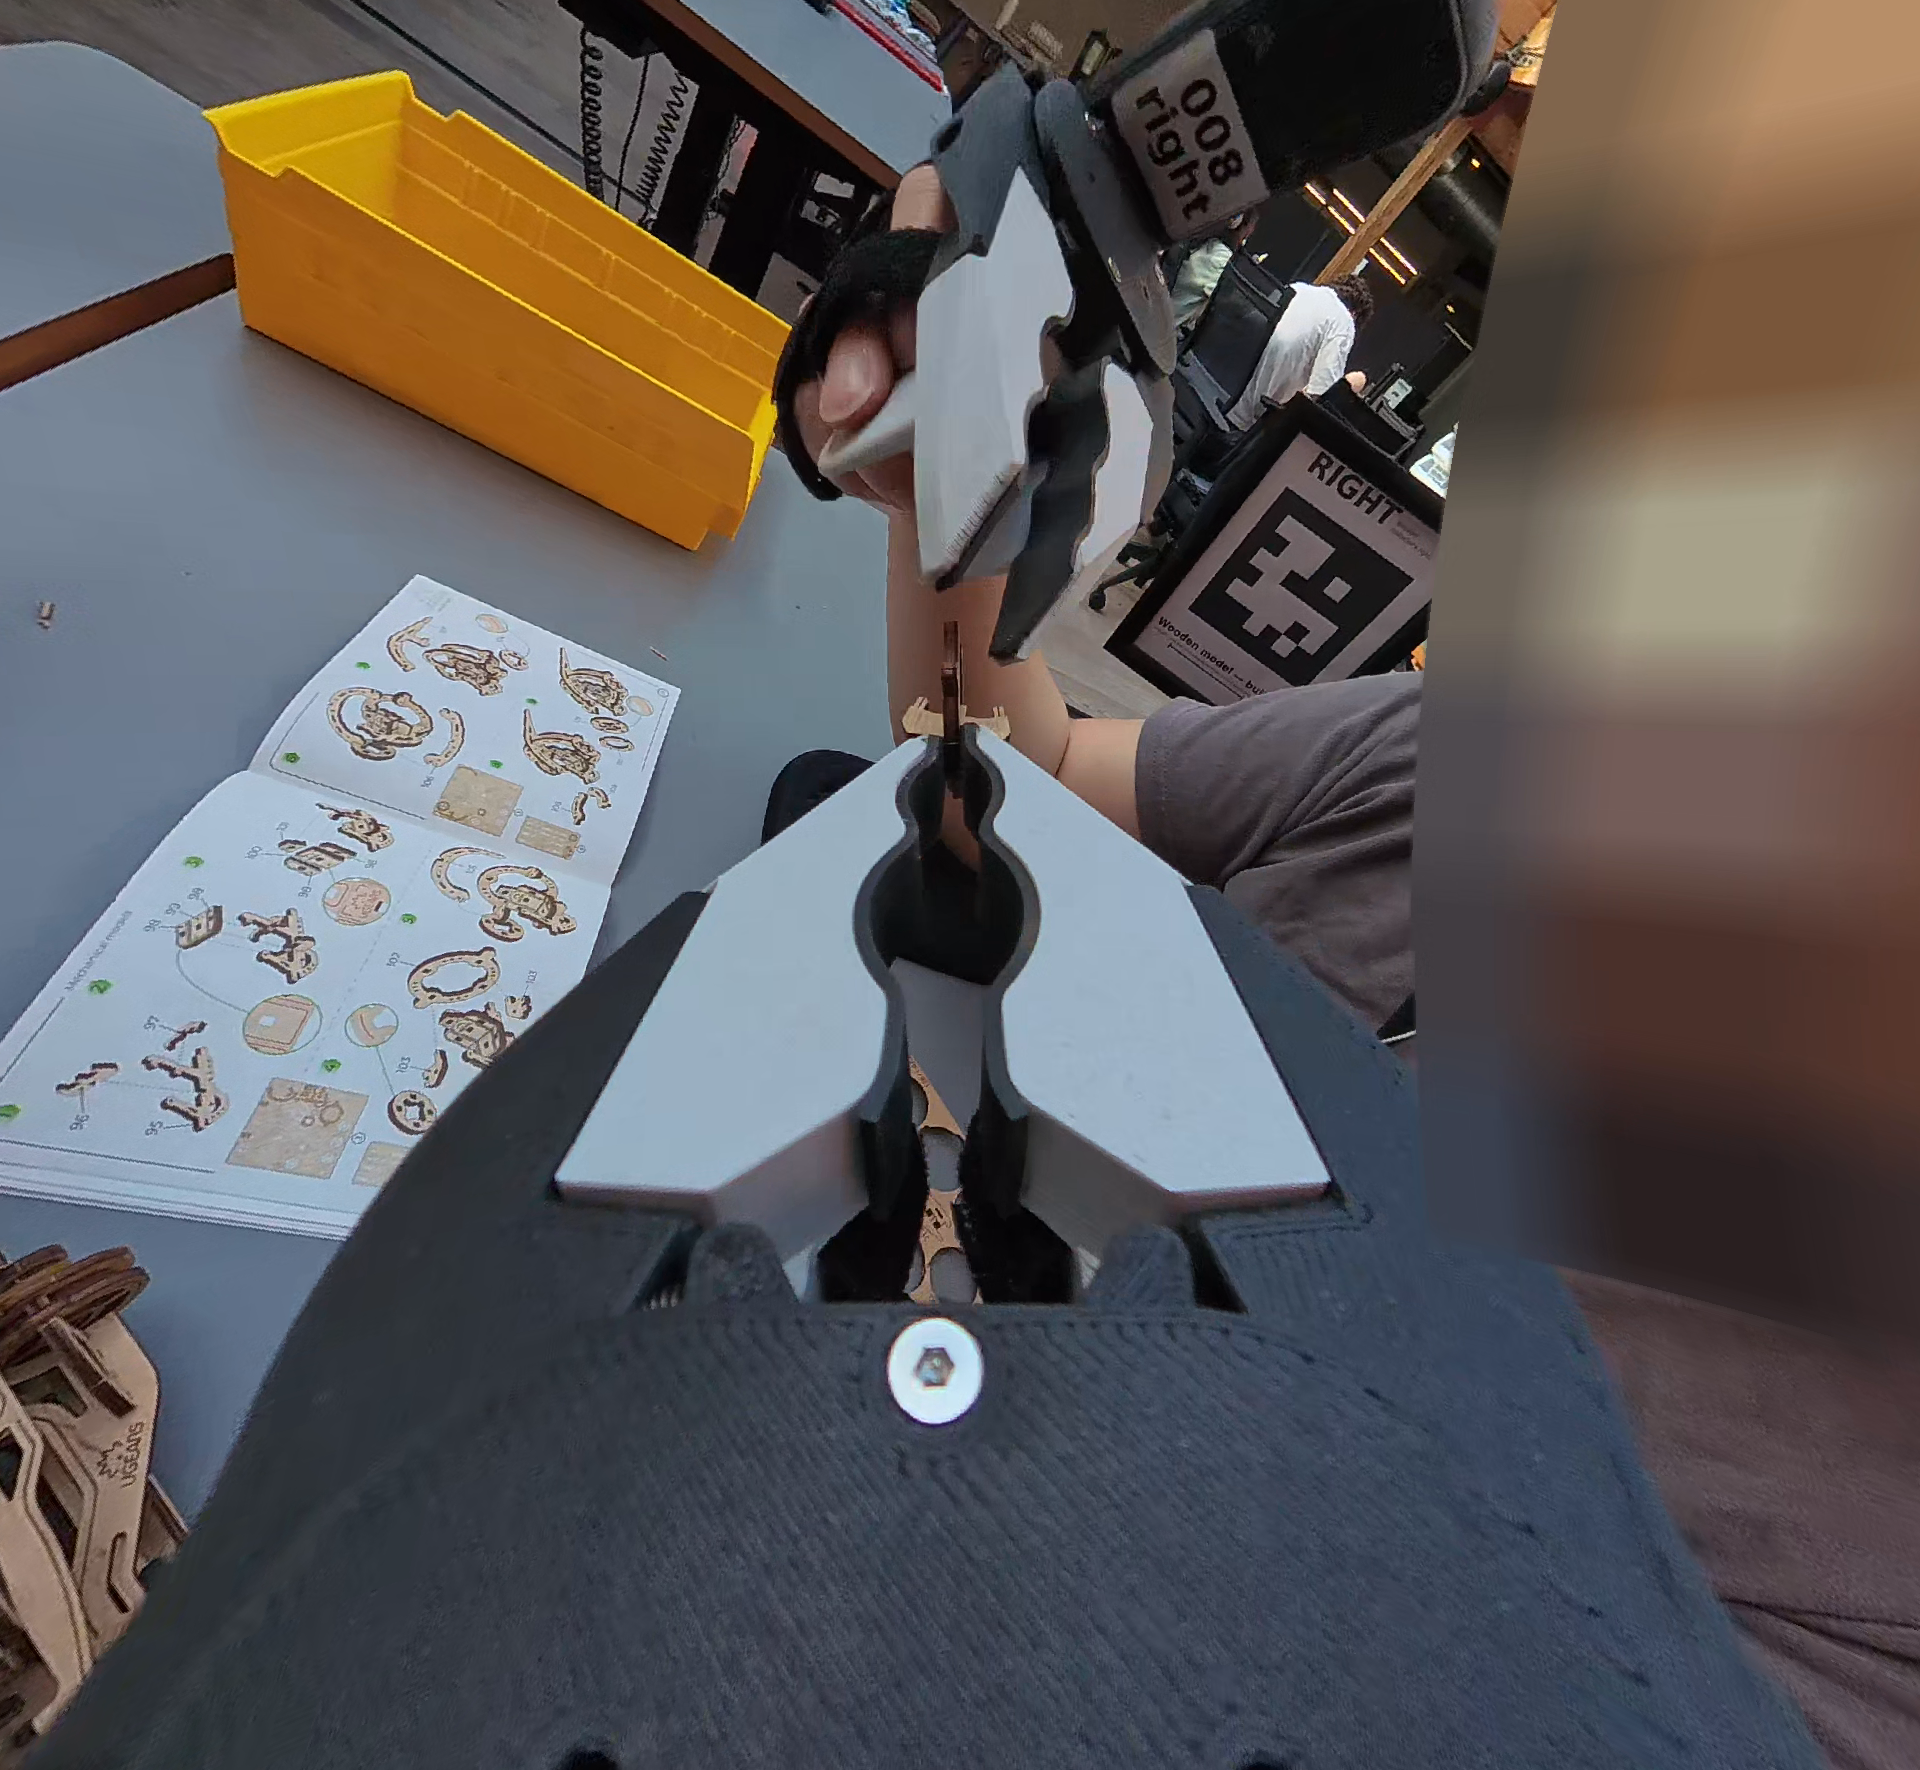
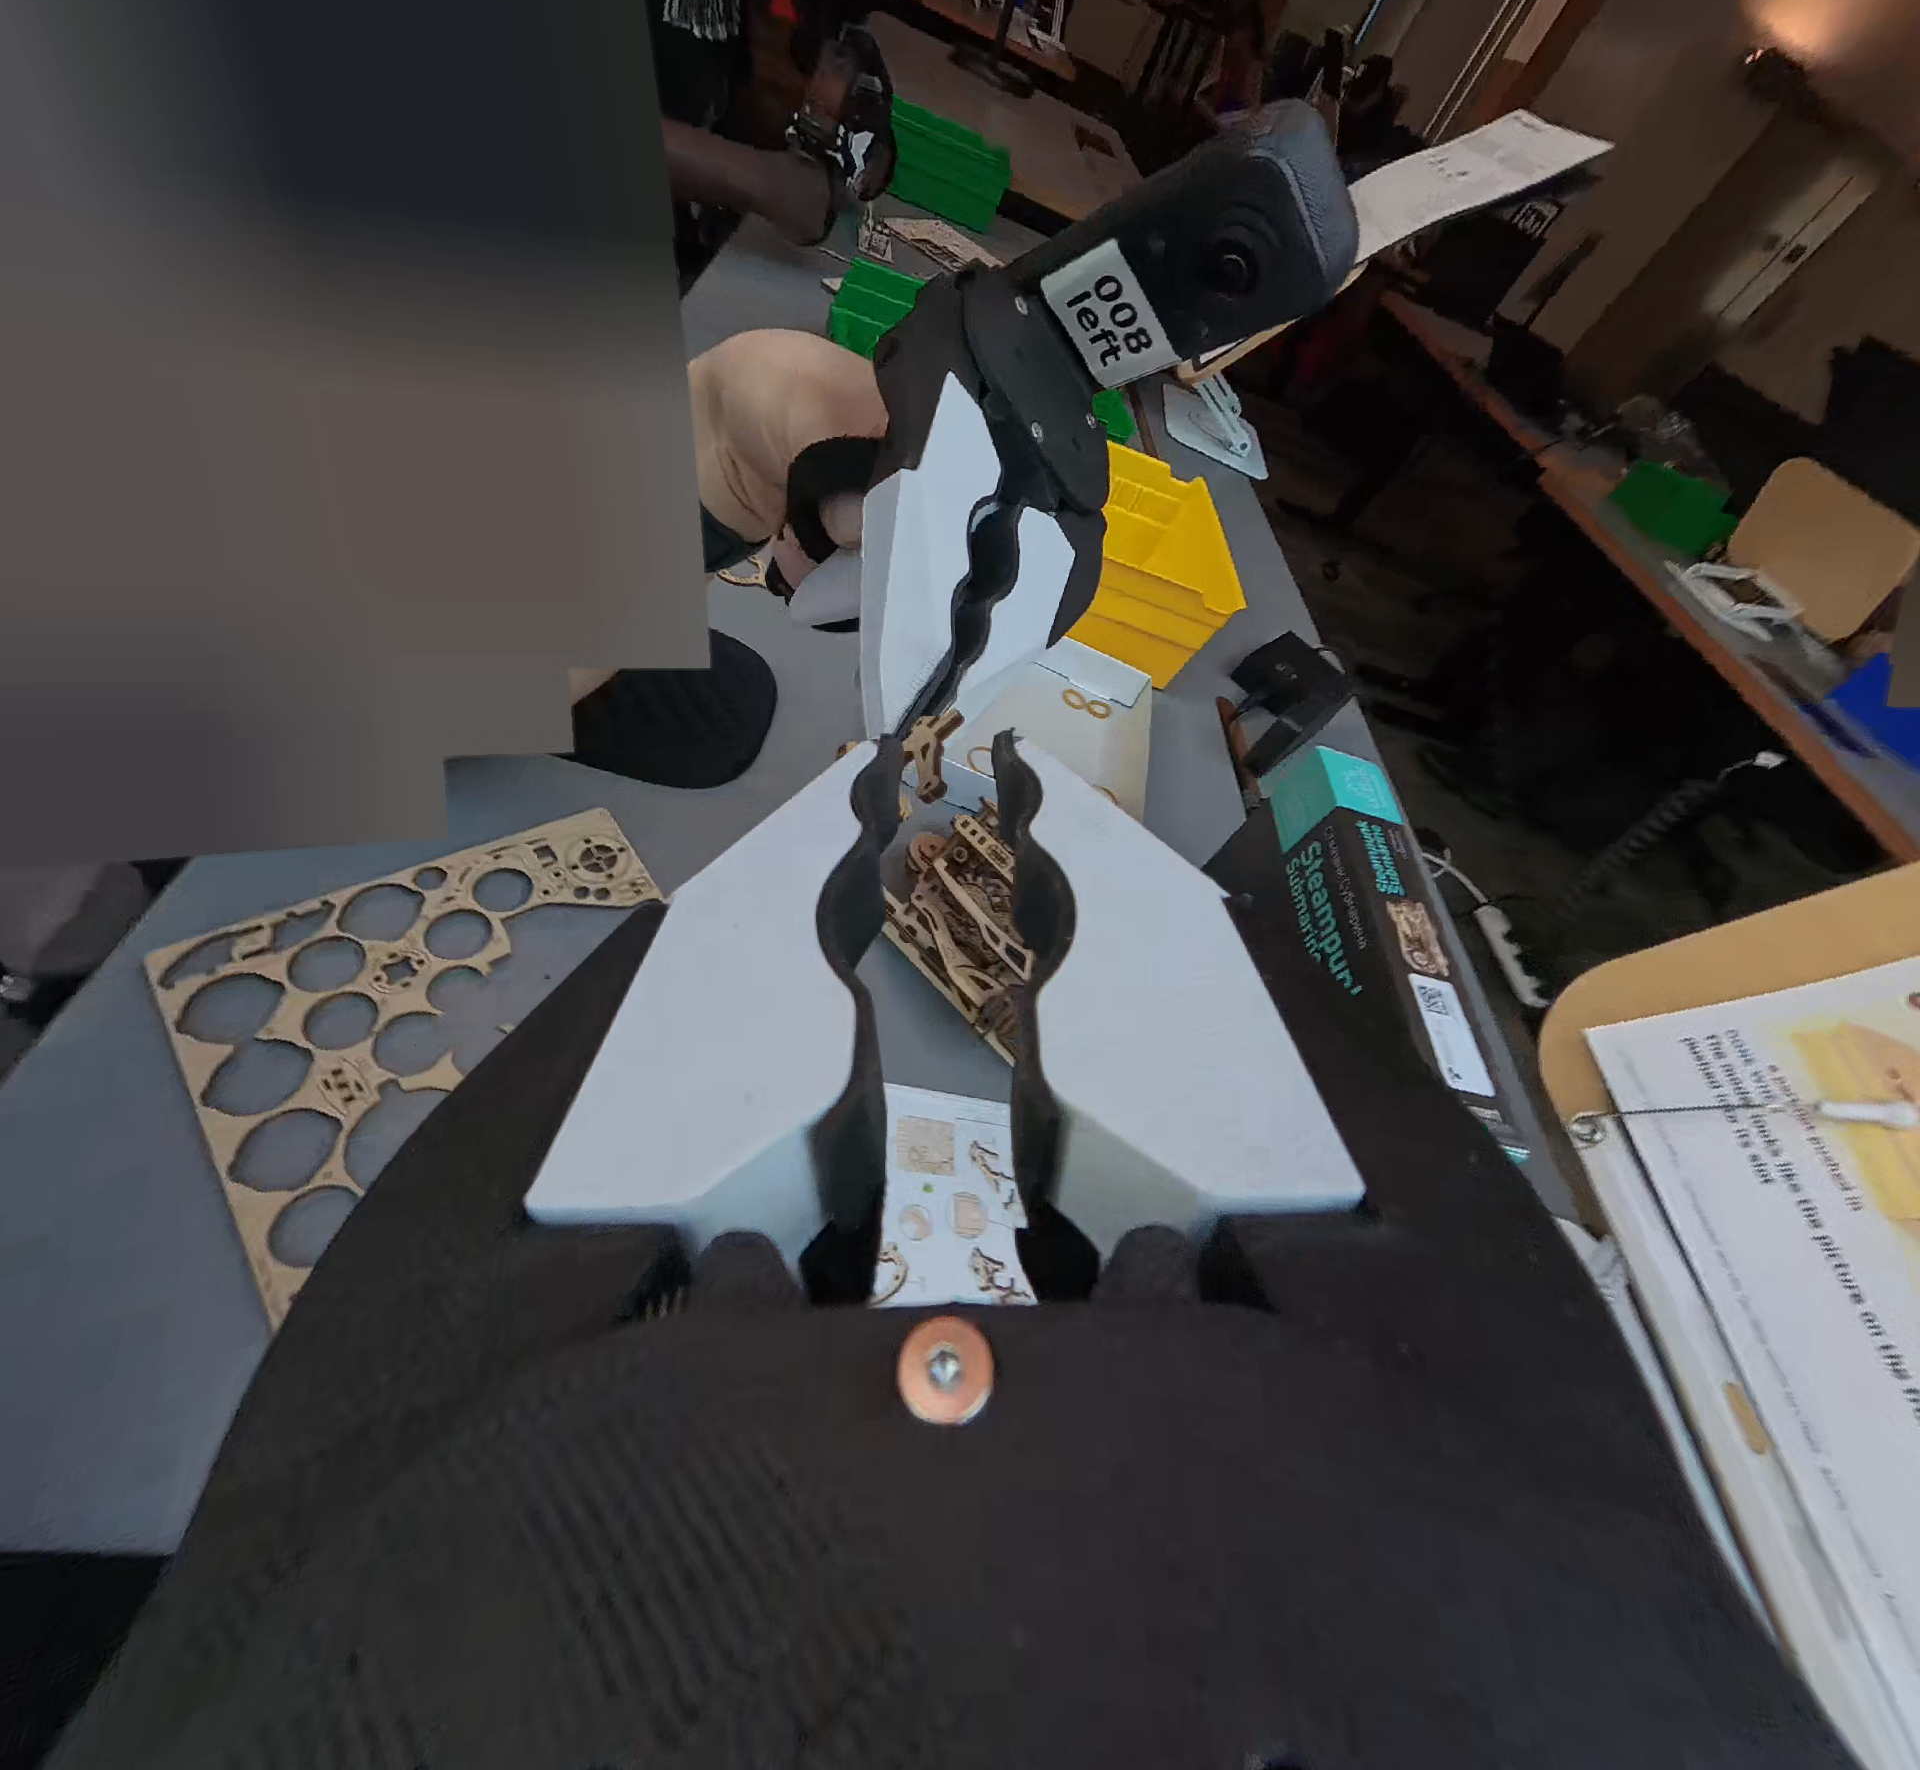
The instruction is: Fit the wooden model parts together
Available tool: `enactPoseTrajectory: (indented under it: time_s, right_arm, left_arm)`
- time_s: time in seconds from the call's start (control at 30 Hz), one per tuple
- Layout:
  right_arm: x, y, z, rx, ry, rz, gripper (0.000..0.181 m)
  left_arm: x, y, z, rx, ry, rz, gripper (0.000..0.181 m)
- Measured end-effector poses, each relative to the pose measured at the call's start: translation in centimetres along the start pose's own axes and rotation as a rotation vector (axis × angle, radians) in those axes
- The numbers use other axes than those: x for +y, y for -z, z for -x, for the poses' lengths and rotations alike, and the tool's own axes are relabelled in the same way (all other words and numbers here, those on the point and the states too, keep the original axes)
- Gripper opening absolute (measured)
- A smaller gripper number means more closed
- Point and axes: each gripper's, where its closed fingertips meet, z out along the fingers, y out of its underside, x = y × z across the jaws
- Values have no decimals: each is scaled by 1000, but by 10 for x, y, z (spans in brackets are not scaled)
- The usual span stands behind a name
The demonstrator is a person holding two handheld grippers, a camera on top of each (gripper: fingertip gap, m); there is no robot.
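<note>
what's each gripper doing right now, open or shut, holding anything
Left gripper: shut on a small wooden part.
Right gripper: open, holding nothing.

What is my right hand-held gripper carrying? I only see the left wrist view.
Observer: Nothing. The right hand-held gripper is open and empty.
Operator: Where is the parts sheet?
Observer: The punched-out wooden sheet lies flat on the table, to the left of that gripper.
Operator: Does my held part show from there?
Observer: Yes. The small wooden part in the left hand-held gripper shows side-on, just past the right one's fingertips.
</note>
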Motion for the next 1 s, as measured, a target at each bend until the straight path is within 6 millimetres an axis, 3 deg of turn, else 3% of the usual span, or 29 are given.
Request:
enactPoseTrajectory:
  time_s: [0.13, 0.47, 0.53, 0.6, 0.73, 0.83, 1.0]
  right_arm:
    - [2, -2, 6, 70, 250, 55, 7]
    - [8, -6, 6, 92, 294, 120, 4]
    - [6, -5, 2, 121, 293, 119, 3]
    - [2, -1, -7, 186, 308, 110, 4]
    - [-20, 18, -28, 349, 314, 14, 3]
    - [-35, 29, -38, 448, 318, -52, 3]
    - [-39, 31, -44, 528, 355, -41, 3]
  left_arm:
    - [1, -1, -1, 18, 7, 4, 0]
    - [1, -2, -5, 52, 8, 6, 0]
    - [-5, 0, -6, 58, 7, -29, 0]
    - [-18, 6, -3, 46, 9, -108, 17]
    - [-37, 21, -5, 37, -26, -246, 27]
    - [-43, 13, -8, 36, -43, -271, 30]
    - [-57, -2, -11, 60, -40, -351, 27]
